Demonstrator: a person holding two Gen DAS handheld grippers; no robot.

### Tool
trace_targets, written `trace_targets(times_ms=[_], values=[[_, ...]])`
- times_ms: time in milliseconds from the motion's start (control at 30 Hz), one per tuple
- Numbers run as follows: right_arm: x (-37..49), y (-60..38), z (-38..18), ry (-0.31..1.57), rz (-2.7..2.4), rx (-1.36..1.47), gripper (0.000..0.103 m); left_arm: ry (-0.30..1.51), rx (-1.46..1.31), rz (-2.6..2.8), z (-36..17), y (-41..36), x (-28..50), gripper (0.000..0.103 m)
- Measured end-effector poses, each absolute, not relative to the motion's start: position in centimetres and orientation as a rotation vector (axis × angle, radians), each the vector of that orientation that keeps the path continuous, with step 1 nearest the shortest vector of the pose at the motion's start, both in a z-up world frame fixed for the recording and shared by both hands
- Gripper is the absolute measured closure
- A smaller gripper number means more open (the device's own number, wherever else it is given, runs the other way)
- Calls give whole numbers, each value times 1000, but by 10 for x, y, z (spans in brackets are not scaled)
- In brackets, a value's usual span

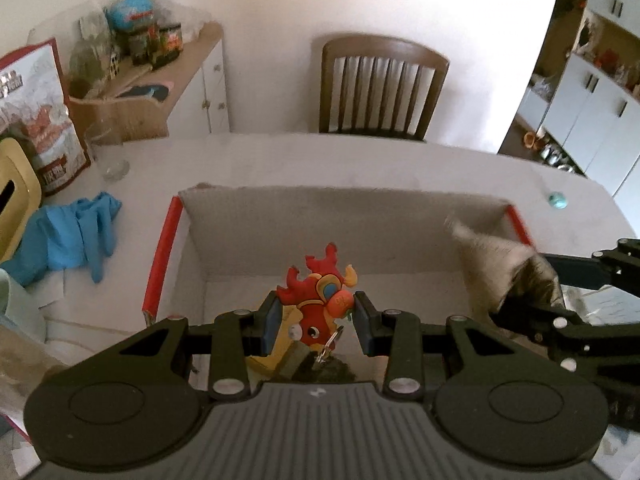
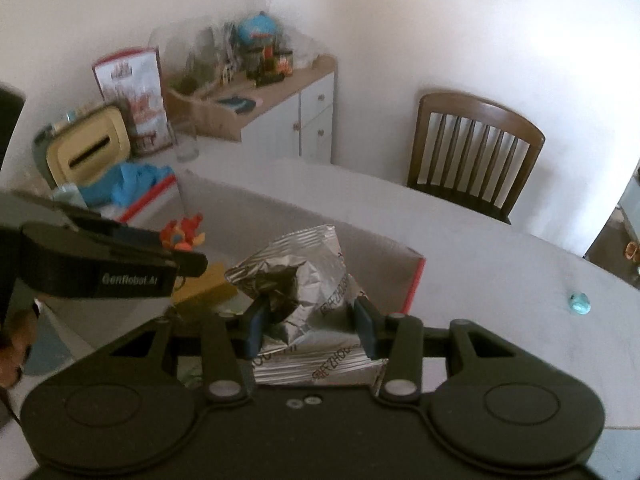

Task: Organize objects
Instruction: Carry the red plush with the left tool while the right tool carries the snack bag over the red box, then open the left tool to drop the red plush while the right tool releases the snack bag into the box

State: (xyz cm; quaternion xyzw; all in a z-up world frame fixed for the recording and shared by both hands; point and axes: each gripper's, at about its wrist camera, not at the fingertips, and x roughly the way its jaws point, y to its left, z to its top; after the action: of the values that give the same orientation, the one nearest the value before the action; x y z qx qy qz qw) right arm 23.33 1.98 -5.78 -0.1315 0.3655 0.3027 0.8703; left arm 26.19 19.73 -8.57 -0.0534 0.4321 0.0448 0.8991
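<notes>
My left gripper (image 1: 314,322) is shut on a red and orange cartoon key-ring figure (image 1: 320,300), held over the open cardboard box (image 1: 320,220) with red edges. A metal ring dangles under the figure. My right gripper (image 2: 310,330) is shut on a crumpled silver foil packet (image 2: 296,276), which also hangs over the box (image 2: 414,284). In the left wrist view the foil packet (image 1: 492,268) and the right gripper (image 1: 532,316) show at the box's right side. In the right wrist view the left gripper (image 2: 188,260) and the figure (image 2: 182,236) appear at the left. Something yellow (image 1: 280,344) lies in the box.
A blue cloth (image 1: 68,236), a yellow tissue box (image 1: 12,200), a red and white bag (image 1: 44,120) and a glass (image 1: 110,152) stand left on the white table (image 1: 360,160). A small teal ball (image 1: 556,199) lies far right. A wooden chair (image 1: 380,88) and a cabinet (image 1: 192,80) stand behind.
</notes>
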Motion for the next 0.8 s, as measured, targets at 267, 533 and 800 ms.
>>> trace_targets(times_ms=[267, 533, 800], values=[[236, 46, -79, 777, 643, -359, 75, 988, -72, 78, -113, 200, 283, 66], [238, 38, -84, 815, 659, -317, 69, 1048, -76, 55, -124, 198, 288, 66], [233, 29, -79, 829, 684, -275, 62, 1029, -70, 59, -119, 193, 279, 66]])
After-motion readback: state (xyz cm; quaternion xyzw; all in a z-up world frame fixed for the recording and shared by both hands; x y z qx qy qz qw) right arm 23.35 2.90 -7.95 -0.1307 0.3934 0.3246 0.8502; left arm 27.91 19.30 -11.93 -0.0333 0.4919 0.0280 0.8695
